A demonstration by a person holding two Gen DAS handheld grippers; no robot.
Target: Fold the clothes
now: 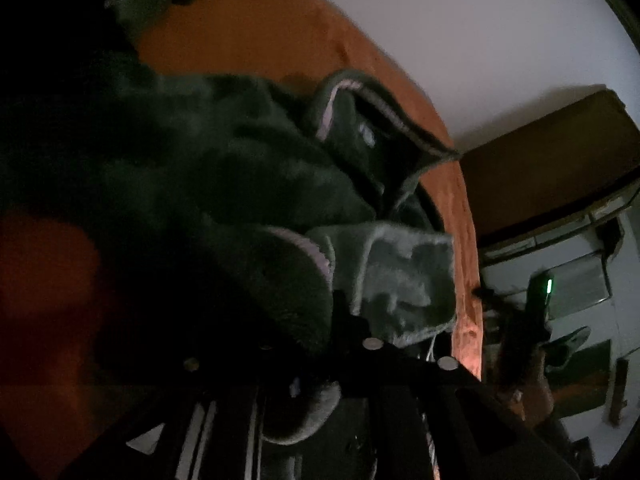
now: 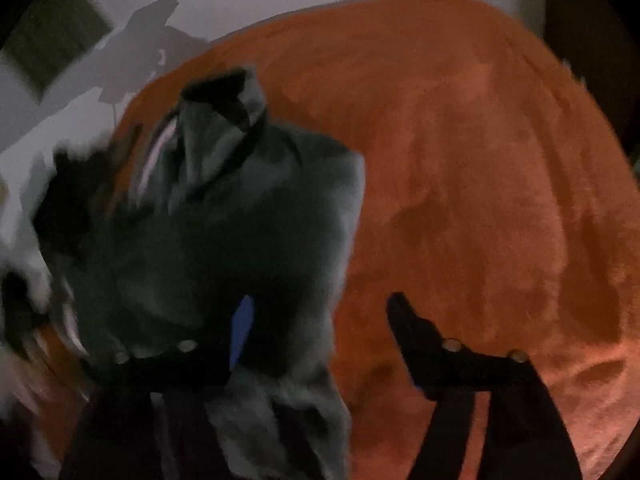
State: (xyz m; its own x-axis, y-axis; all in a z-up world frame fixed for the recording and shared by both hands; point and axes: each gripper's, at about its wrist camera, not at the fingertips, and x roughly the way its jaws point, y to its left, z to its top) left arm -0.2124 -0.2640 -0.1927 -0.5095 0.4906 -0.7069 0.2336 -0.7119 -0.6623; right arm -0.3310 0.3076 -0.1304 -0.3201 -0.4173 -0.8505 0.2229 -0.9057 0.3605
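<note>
A pale wall point(image 1: 460, 20) is standing behind an orange bedcover point(image 2: 480, 160) that is spreading across most of both views; the pictures are dim and blurred. At about three o'clock in the left wrist view a dark wooden piece of furniture point(image 1: 552, 152) is leaning against the wall.

A dark grey fleecy garment point(image 1: 224, 160) is lying crumpled on the orange bedcover, filling the middle and nine o'clock side of the left wrist view, with a pale trimmed opening turning up at about one o'clock. A lighter grey fold point(image 1: 404, 280) of it is lying just ahead of the left tool point(image 1: 348, 344). The left tool's fingers are sitting close together at six o'clock in deep shadow, with grey cloth showing between them lower down; whether the pads are pressing on it I cannot tell.

In the right wrist view the same garment is sitting at nine o'clock, bunching upward. The right tool point(image 2: 320, 320) is standing wide apart: its left finger point(image 2: 240, 336) is lying over the garment, its right finger point(image 2: 412, 328) is over bare bedcover, and nothing is being pinched.
</note>
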